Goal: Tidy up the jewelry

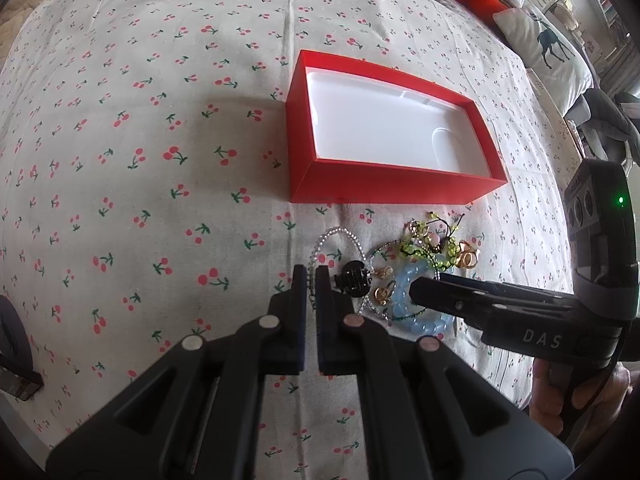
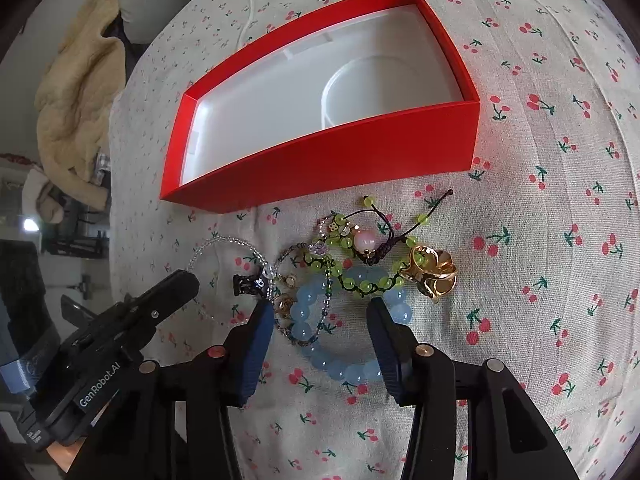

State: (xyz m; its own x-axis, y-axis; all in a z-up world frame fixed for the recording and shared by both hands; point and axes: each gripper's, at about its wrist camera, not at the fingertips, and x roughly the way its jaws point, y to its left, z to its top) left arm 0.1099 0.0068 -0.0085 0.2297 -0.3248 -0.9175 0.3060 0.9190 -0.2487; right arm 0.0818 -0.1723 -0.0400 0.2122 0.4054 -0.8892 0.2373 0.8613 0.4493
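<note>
- Red box (image 2: 320,160) sits open-top on the cherry cloth (image 2: 540,200), white tray empty – prob. the drop spot, so nothing sorted yet.
- Box long axis runs left–right in the right wrist view; its long front wall faces the jewelry.
- Jewelry pile lies just in front of box: blue bead bracelet (image 2: 344,364), green bead cord (image 2: 360,280), gold piece (image 2: 434,276), clear bead strand (image 2: 224,244), black clip (image 2: 248,284), small gold earrings (image 1: 382,292).
- Pieces overlap – green cord crosses blue bracelet's far side, so lifting one may drag others.
- R gripper (image 2: 320,312) released, jaws wide, straddling blue bracelet; looks set to pinch it. Fingers point toward box.
- Bracelet lies flat as a loop, no real long axis.
- L gripper (image 1: 311,280) clenched, narrow slit btwn pads, nothing seen held; tips over clear strand, left of pile, also aimed at box.
- L prob. waiting clear of R.
</note>
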